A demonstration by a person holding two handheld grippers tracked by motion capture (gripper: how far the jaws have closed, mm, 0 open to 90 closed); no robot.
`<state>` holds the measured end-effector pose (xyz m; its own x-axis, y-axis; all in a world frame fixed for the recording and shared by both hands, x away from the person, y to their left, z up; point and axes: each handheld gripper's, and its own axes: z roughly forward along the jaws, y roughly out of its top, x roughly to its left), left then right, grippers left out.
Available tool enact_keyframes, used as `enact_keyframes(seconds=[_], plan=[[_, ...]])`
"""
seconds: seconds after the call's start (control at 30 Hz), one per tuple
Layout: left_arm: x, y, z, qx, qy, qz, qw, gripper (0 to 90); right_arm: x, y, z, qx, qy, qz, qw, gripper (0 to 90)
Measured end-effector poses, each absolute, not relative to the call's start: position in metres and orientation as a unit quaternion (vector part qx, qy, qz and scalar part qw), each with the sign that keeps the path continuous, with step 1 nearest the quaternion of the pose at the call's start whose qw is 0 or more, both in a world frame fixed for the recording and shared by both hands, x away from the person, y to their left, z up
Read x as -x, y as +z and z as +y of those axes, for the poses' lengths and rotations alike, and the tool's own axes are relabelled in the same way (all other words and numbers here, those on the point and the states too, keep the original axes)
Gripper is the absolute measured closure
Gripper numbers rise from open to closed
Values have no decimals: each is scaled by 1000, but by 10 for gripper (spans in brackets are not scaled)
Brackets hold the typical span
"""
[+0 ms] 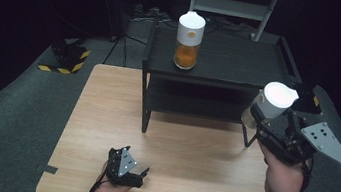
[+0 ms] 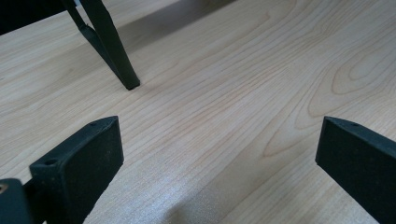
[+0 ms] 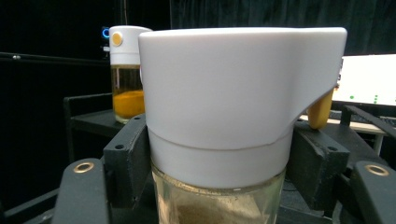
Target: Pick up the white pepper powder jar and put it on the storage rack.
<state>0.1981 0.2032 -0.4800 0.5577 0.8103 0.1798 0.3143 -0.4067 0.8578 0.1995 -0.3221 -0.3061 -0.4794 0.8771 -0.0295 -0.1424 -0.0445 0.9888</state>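
2 glass jars, white plastic caps; black shelf rack (image 1: pixel 222 75); pale wood-grain table (image 1: pixel 103 132).
Right gripper (image 1: pixel 256 119) clamps 1 jar (image 1: pixel 272 106), raised beside rack; other jar (image 1: pixel 188 40) on rack top. Left gripper (image 1: pixel 141 175) wide, resting on table.

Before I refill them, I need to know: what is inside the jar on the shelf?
The jar on the shelf shows orange powder filling its lower glass part. Its white lid covers the top, so whatever lies under the lid cannot be seen.

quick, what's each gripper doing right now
Left gripper: open, empty, low over the wooden table.
Right gripper: shut on the white-lidded glass jar, held off the table.
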Motion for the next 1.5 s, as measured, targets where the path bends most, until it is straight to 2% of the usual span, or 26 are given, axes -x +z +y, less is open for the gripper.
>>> enact_keyframes(seconds=[0.73, 1.5], plan=[[-198, -481, 206, -779, 300, 361, 415, 11, -221, -272, -313, -333, 642, 556, 409, 301], [-199, -482, 210, -776, 293, 362, 424, 10, -271, -246, -294, -351, 631, 554, 414, 301]])
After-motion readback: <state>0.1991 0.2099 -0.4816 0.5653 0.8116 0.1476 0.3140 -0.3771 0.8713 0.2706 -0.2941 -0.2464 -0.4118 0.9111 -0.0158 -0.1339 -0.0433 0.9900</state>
